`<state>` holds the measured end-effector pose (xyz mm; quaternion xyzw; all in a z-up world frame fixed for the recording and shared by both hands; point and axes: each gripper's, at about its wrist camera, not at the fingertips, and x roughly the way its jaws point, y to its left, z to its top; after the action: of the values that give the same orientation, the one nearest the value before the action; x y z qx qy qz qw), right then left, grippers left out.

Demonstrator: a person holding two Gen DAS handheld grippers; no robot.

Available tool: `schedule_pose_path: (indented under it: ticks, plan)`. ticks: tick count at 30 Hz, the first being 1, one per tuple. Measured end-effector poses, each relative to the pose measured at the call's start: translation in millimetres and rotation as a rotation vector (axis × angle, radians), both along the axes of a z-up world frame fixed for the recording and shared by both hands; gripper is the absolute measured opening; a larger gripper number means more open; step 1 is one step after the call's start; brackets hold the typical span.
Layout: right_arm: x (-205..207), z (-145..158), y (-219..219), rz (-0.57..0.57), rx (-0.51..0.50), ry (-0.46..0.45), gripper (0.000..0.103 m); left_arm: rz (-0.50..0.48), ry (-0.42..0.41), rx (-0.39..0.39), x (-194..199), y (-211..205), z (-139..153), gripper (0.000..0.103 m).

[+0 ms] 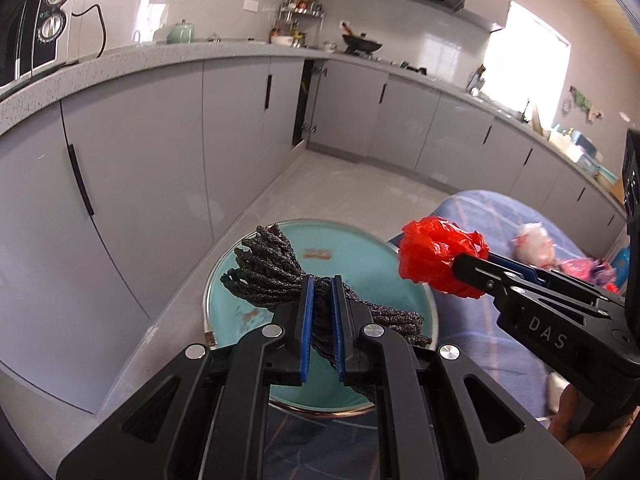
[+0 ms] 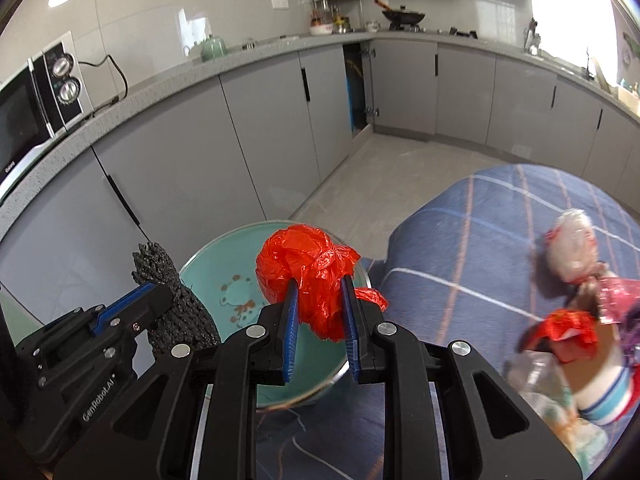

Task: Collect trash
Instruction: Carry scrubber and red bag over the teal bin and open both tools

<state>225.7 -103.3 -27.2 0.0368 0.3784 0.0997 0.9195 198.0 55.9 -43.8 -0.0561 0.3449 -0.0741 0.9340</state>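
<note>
My left gripper [image 1: 322, 292] is shut on a dark bundle of rough black cord [image 1: 272, 268], held above a teal bin [image 1: 360, 272]. The right gripper [image 2: 320, 288] is shut on a crumpled red plastic bag [image 2: 304, 264], also over the teal bin [image 2: 212, 268]. In the left wrist view the red bag [image 1: 440, 260] hangs to the right of the bundle, with the right gripper [image 1: 476, 262] around it. In the right wrist view the black bundle [image 2: 172, 300] sits at lower left in the left gripper [image 2: 160, 300].
A blue checked cloth [image 2: 480, 240] covers a table at right, with more trash on it: a clear wrapped bag [image 2: 572, 248], a red wrapper [image 2: 568, 332] and a paper cup [image 2: 608, 388]. Grey kitchen cabinets [image 1: 140, 152] and a worktop with a microwave [image 2: 32, 108] run along the left and back.
</note>
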Motion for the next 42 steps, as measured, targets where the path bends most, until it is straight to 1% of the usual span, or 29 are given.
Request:
schedule_pose_path:
  ticks: [5,11,20,22,23,25,26,27,28,29,30,32,34,38,39,40,41,42]
  plan:
    - [22.4,-23.3,11.3,0.002,-0.018,0.057,0.021,0.015,0.060,0.025,17.8,4.9,-22.6,0.009]
    - [36.9,-44.8,19.1,0.009,-0.023,0.105,0.021,0.033,0.115,0.043,33.1,13.8,-44.9,0.009]
    - [50.7,-65.2,29.9,0.018,-0.024,0.146,0.022,0.043,0.152,0.052,41.6,14.0,-58.9,0.010]
    - [54.0,-67.8,30.1,0.020,-0.022,0.154,0.023,0.043,0.157,0.054,42.4,15.4,-62.1,0.011]
    - [55.2,-68.2,30.0,0.021,-0.021,0.156,0.024,0.047,0.160,0.054,44.1,15.5,-63.0,0.012]
    - [55.4,-69.7,31.3,0.022,-0.018,0.153,0.031,0.054,0.164,0.053,44.4,17.3,-63.8,0.013]
    - [56.0,-69.9,31.7,0.021,-0.016,0.155,0.042,0.056,0.166,0.051,44.5,17.9,-63.6,0.013]
    - [56.3,-69.5,31.6,0.019,-0.012,0.154,0.052,0.059,0.166,0.051,45.2,17.0,-63.1,0.020]
    - [55.6,-68.3,31.0,0.017,-0.009,0.148,0.054,0.070,0.164,0.054,44.6,17.9,-62.0,0.034]
    - [54.6,-66.6,30.8,0.016,-0.011,0.142,0.054,0.084,0.158,0.060,43.3,18.9,-60.9,0.039]
    - [53.7,-64.7,30.1,0.016,-0.013,0.138,0.054,0.094,0.153,0.066,41.8,20.1,-60.0,0.048]
    - [50.7,-61.3,28.6,0.012,-0.013,0.133,0.055,0.106,0.141,0.079,38.5,21.6,-57.0,0.050]
    - [46.5,-57.5,25.2,0.005,-0.009,0.125,0.056,0.116,0.137,0.080,34.9,23.9,-53.7,0.058]
    - [38.8,-48.9,20.6,-0.006,-0.008,0.106,0.059,0.132,0.129,0.082,27.8,26.0,-49.3,0.059]
    - [37.4,-46.3,19.4,-0.007,-0.008,0.102,0.059,0.136,0.129,0.082,26.2,26.1,-48.6,0.062]
    - [34.6,-44.0,18.5,-0.010,-0.008,0.097,0.060,0.140,0.129,0.082,24.7,26.0,-47.6,0.068]
    - [31.6,-42.8,17.5,-0.010,-0.007,0.094,0.061,0.146,0.127,0.084,22.4,25.5,-46.2,0.071]
    - [28.3,-40.7,16.1,-0.012,-0.004,0.090,0.062,0.150,0.124,0.087,20.2,24.6,-44.9,0.072]
